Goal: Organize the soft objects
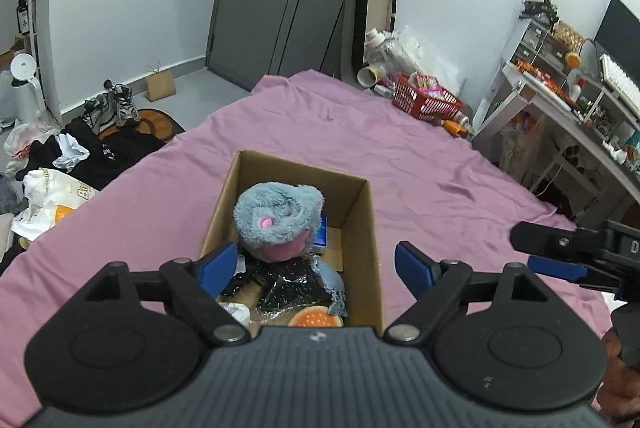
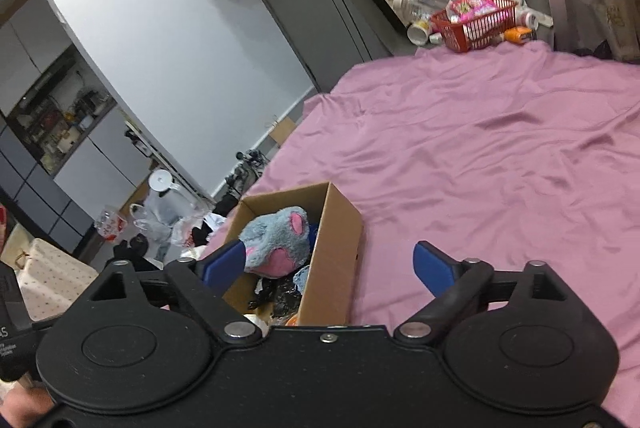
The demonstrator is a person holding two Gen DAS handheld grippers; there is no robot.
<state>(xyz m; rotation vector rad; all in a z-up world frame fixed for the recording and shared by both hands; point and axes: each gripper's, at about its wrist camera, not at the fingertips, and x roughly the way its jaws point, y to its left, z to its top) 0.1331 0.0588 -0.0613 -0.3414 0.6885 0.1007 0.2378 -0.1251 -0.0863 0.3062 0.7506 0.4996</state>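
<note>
A: Currently, where is the plush toy (image 1: 278,218)?

B: It lies inside the cardboard box (image 1: 362,228) on the pink bed sheet (image 1: 420,155), on top of a black glittery item (image 1: 286,284) and a burger-shaped soft toy (image 1: 316,316).

A: Left tool (image 1: 316,268) status?

B: Jaws spread wide, empty, positioned above the box's near end.

A: Right tool (image 2: 332,268) status?

B: Jaws spread wide, empty, positioned over the box's right wall and the sheet.

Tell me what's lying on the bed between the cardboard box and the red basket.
Nothing: only bare, wrinkled pink sheet lies between the cardboard box and the red basket. Both wrist views show that stretch.
</note>
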